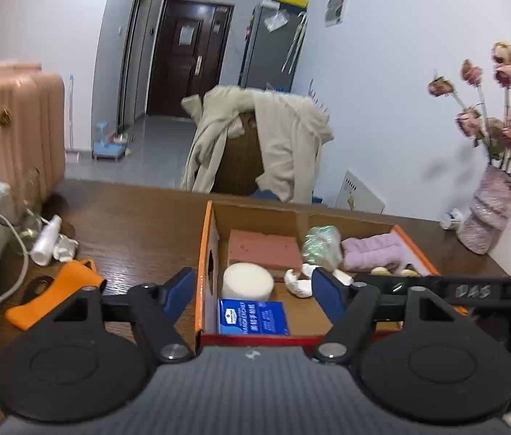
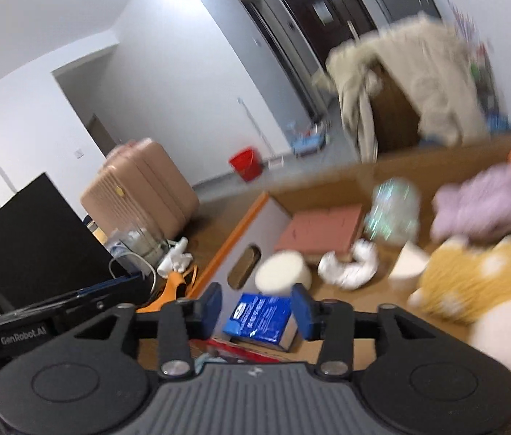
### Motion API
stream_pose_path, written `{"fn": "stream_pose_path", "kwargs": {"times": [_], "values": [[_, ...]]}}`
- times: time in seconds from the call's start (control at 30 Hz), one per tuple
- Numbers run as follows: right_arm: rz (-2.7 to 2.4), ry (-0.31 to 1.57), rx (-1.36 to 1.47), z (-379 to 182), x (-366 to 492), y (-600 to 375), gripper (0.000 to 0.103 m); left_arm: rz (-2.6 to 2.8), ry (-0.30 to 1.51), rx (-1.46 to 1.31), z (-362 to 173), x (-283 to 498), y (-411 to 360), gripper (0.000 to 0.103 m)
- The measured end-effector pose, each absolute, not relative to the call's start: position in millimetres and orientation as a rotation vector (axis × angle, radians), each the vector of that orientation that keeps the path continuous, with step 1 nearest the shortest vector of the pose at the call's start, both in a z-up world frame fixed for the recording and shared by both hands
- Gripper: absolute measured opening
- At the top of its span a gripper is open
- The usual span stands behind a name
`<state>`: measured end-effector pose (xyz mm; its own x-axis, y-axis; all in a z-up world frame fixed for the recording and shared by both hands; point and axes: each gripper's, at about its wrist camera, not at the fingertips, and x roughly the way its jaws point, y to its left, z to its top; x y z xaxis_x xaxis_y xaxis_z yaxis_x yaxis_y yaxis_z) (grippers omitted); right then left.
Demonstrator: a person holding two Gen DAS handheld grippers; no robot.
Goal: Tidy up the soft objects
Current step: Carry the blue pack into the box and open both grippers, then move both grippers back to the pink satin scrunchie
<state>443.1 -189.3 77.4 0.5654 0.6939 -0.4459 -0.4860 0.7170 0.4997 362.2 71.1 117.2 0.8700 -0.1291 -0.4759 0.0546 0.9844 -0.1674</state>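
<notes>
As both tools (image 1: 253,282) (image 2: 255,306) gape, tissue pack (image 1: 253,316) between.

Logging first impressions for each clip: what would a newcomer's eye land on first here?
Probably the orange-edged cardboard box on the wooden table, filled with soft things: a pink sponge block, a white round sponge, a lilac towel. The right view adds a yellow-and-white plush toy at its right end. Both tools hover open by its near edge.

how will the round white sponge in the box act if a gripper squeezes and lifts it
The round white sponge looks like thick foam, so it would probably dent under the fingers and feel light. It lies flat on the floor of the box, so it seems unlikely to roll unless tipped on edge. Its matte surface should grip fairly well.
</notes>
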Motion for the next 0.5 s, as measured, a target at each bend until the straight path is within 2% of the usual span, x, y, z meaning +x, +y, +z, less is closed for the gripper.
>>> {"fn": "stream_pose_path", "kwargs": {"times": [0.23,0.5], "values": [[0.684,0.485,0.205,123.3,359.0,-241.9,0.06,-0.107,0.42,-0.136,140.3,281.3,46.2,0.084],[0.587,0.428,0.144,117.9,280.3,-295.1,0.062,-0.094,0.367,-0.171,114.6,206.0,14.8,0.09]]}}
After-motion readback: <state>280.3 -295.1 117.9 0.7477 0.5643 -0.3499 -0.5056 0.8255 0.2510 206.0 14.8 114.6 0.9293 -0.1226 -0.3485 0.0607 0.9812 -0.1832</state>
